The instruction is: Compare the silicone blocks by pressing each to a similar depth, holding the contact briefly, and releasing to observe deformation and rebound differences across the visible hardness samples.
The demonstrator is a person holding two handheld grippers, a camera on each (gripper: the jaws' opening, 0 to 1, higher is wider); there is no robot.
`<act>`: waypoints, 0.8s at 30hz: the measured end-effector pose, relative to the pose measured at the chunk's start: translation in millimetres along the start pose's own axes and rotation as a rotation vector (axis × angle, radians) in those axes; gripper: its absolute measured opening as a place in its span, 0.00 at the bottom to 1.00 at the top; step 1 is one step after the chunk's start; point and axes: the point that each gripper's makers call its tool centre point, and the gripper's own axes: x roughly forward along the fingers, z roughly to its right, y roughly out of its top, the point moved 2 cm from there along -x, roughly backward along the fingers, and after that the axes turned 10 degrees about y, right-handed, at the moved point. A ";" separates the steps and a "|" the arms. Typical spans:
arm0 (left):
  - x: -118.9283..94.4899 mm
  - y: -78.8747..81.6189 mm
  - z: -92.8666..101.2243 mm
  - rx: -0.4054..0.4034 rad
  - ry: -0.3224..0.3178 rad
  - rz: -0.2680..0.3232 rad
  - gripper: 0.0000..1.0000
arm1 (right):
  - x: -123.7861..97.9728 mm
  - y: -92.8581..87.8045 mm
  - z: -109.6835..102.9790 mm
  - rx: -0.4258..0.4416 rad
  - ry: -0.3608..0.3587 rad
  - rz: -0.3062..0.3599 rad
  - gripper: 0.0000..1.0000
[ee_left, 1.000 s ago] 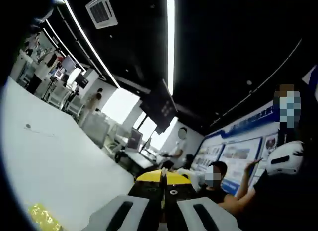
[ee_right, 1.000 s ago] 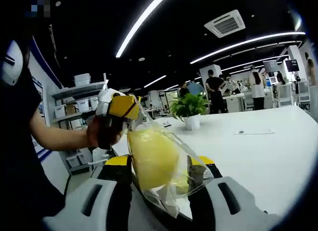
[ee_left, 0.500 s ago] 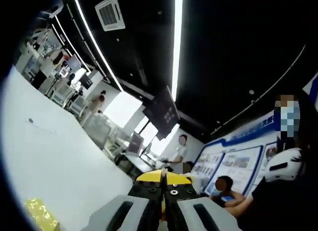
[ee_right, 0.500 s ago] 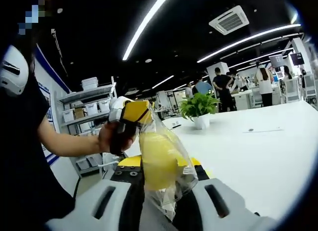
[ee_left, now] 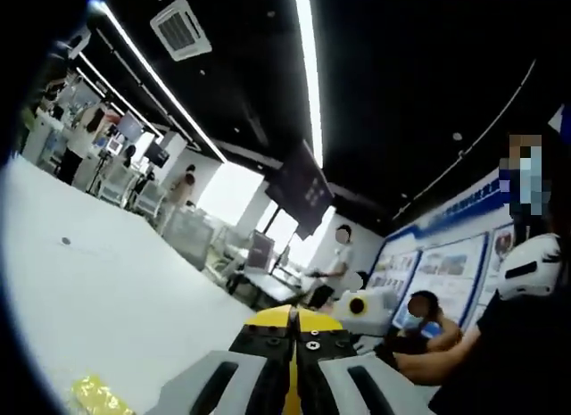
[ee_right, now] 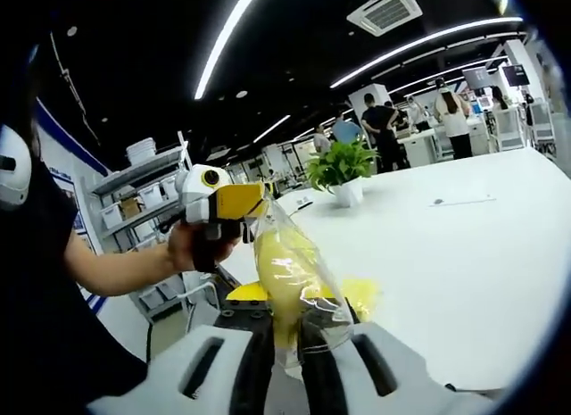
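A clear plastic bag with a yellow silicone block inside hangs above the white table. My right gripper is shut on the bag's lower part, jaws nearly together. My left gripper, held by a hand, pinches the bag's top corner. In the left gripper view my left gripper has its yellow-tipped jaws pressed together, and the bag itself is hidden there. A second yellow bagged piece lies on the table, and a yellow patch shows behind the held bag.
A potted plant stands on the table's far side beside a small paper. Shelves with white bins are behind the hand. People stand at desks in the background, and others sit near a wall of posters.
My right gripper's jaws have closed from wide apart to nearly together on the bag, squeezing it narrower. The left gripper still holds the bag's top. Both cameras shifted slightly.
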 end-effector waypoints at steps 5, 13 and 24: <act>-2.2 3.7 9.7 0.105 -0.005 0.004 0.00 | -1.0 3.3 -5.7 0.011 0.017 0.003 0.04; -5.6 12.0 19.1 0.148 -0.018 0.014 0.00 | -1.0 11.0 -11.6 0.004 0.040 0.003 0.04; -4.4 17.0 14.4 0.184 0.025 -0.045 0.00 | 1.0 11.5 -12.2 0.028 0.054 0.006 0.04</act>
